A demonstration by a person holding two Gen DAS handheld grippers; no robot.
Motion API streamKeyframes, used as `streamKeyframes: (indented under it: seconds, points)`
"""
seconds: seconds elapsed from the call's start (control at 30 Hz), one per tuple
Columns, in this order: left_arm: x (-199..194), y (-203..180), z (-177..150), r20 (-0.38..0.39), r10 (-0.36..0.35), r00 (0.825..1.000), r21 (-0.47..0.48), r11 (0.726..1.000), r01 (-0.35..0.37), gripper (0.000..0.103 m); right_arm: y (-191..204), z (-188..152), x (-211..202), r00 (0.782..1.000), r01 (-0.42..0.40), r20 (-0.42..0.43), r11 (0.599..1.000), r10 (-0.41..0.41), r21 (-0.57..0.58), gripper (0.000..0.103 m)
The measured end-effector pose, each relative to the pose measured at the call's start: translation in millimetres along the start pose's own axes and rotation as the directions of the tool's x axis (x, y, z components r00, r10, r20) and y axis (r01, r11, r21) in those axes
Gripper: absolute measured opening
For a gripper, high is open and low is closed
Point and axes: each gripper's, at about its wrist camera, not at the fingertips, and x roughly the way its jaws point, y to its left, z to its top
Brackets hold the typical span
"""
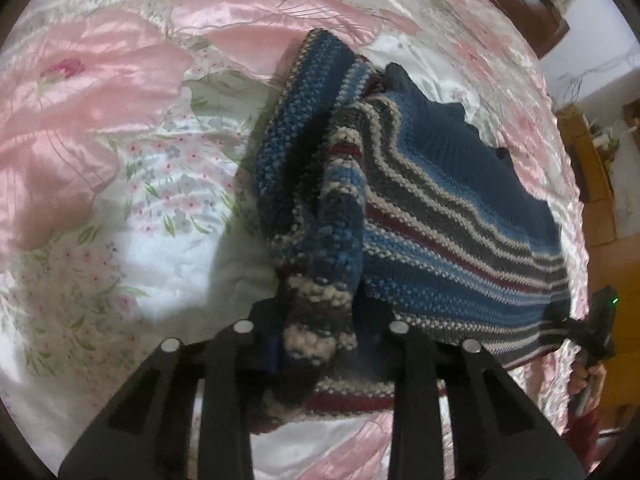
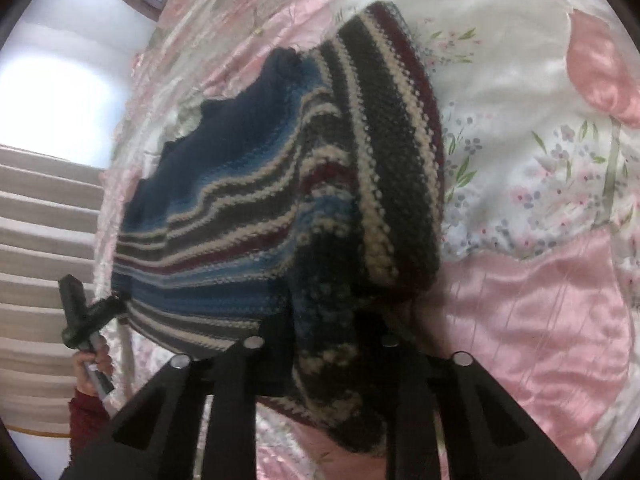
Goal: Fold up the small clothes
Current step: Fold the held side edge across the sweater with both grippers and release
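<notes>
Both the left gripper (image 1: 316, 344) and right gripper (image 2: 324, 344) pinch the soft, floppy sweater (image 1: 440, 216) corners above the bedspread (image 1: 120, 160).

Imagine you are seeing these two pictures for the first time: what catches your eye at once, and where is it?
First comes the striped knitted sweater, blue, grey, cream and dark red, stretched in the air between the two tools. Each hand-held gripper pinches a bunched end of it: the left hand-held gripper low in its own view, the right hand-held gripper likewise. Below lies a shiny pink and white floral quilt.
</notes>
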Motion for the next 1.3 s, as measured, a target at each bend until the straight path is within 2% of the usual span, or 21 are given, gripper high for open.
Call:
streamKeyframes:
  seconds: [0.13, 0.27, 0.43, 0.5, 0.73, 0.8, 0.87, 0.93, 1.13, 1.3]
  points:
    - [-13.9, -5.9, -6.9, -0.002, -0.023, 1.0, -0.009, 1.0, 0.023, 0.018, 7.7, -4.5, -25.0, 0.998, -0.055, 0.019, 0.998, 0.055, 0.001, 0.017]
    - [-34.5, -16.9, -25.2, -0.022, -0.068, 0.997, 0.012, 0.998, 0.068, 0.017, 13.9, -20.2, -52.0, 0.999, -0.044, 0.001, 0.999, 0.044, -0.024, 0.017]
    - [-54.1, -31.1, -70.0, -0.067, -0.093, 0.993, 0.061, 0.993, 0.097, 0.017, 0.7, -64.3, -89.5, 1.0, -0.017, -0.023, 0.999, 0.016, -0.036, 0.016]
    - [-56.7, -34.6, -91.7, -0.092, -0.095, 0.991, 0.077, 0.992, 0.102, 0.017, -8.8, -85.7, -101.6, 0.999, 0.02, -0.032, 0.999, -0.021, -0.035, 0.015]
    - [-60.9, -30.1, -157.0, -0.11, -0.118, 0.987, 0.048, 0.991, 0.124, 0.017, -33.8, -133.6, -115.9, 0.999, 0.037, -0.02, 0.999, -0.036, 0.015, 0.015]
    - [-58.1, -27.9, -164.6, -0.11, -0.1, 0.989, 0.06, 0.992, 0.108, 0.018, -37.4, -143.1, -109.9, 0.998, 0.068, -0.017, 0.998, -0.068, 0.017, 0.015]
    - [-50.0, -27.2, -173.8, -0.097, -0.037, 0.995, 0.098, 0.994, 0.046, 0.019, -43.0, -150.6, -98.6, 0.992, 0.127, -0.03, 0.992, -0.126, 0.016, 0.015]
    - [-39.2, -24.3, -176.4, -0.088, -0.014, 0.996, 0.098, 0.995, 0.022, 0.021, -51.9, -154.8, -85.9, 0.988, 0.149, -0.033, 0.988, -0.148, 0.031, 0.015]
    - [-29.2, -28.4, -182.7, -0.017, 0.064, 0.998, 0.149, 0.987, -0.06, 0.032, -74.5, -157.4, -72.5, 0.997, 0.081, -0.006, 0.989, -0.081, 0.124, 0.016]
    - [-33.2, -19.3, -190.0, 0.018, 0.049, 0.999, 0.129, 0.99, -0.051, 0.033, -70.9, -160.9, -73.6, 0.994, 0.107, 0.011, 0.987, -0.109, 0.121, 0.015]
